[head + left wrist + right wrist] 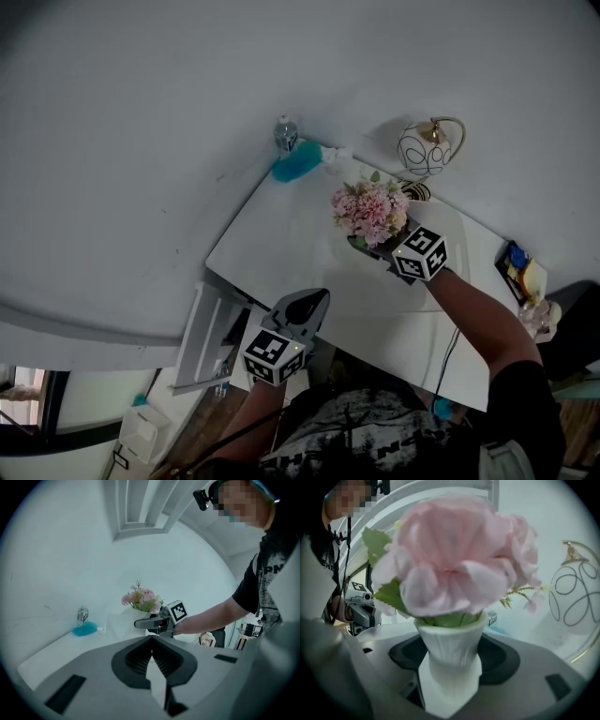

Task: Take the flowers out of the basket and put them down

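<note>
A bunch of pink flowers stands in a ribbed white vase. My right gripper is shut on the vase's narrow waist, and the blooms fill the right gripper view. In the head view this gripper reaches under the flowers over the middle of the white table. No basket shows clearly. My left gripper hovers at the table's near edge, jaws together and holding nothing. From the left gripper view the flowers and right gripper lie ahead.
A gold wire globe and a small dark round thing stand behind the flowers. A blue fluffy item and a small can sit at the table's far corner. Blue and yellow items lie at the right edge.
</note>
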